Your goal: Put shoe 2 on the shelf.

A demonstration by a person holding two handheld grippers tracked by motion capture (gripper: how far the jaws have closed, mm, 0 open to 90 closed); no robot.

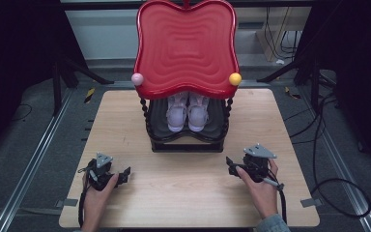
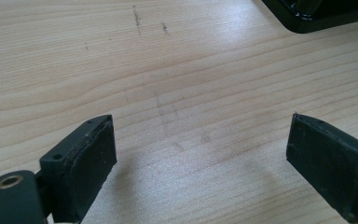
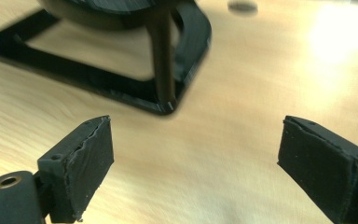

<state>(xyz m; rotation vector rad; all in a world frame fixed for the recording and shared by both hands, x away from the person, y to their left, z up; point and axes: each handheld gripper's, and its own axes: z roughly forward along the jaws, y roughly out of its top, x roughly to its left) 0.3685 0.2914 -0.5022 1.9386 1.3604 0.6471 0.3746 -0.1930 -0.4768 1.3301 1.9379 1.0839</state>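
The desk (image 1: 188, 193) is a pale wooden top, bare across its near half. At its far middle stands a two-tier rack (image 1: 186, 140) with a black frame, its base resting flat on the wood. The rack's red top tray (image 1: 186, 48) is wavy-edged and holds nothing, with a pink ball (image 1: 137, 79) at its near left corner and a yellow ball (image 1: 235, 79) at its near right. On the dark lower shelf, under the red tray, a pair of pale shoes (image 1: 187, 113) sits side by side, toes toward the person.

The left gripper (image 1: 124, 177) rests low over the near left of the desk, well apart from the rack, its jaws wide apart with only bare wood between them in the left gripper view. The right gripper (image 1: 230, 163) is at the near right, also clear of the rack; its jaws stand wide apart too, and the right gripper view, somewhat blurred, has the rack's black base corner (image 3: 168, 105) ahead of them and nothing between the pads.

Judging from this, the shoes seem already placed: both are seated on the lower shelf, neither gripper holds or touches anything, and both hands sit back near the desk's front edge. Little appears left to do, unless the pair needs straightening or something is meant for the red tray.
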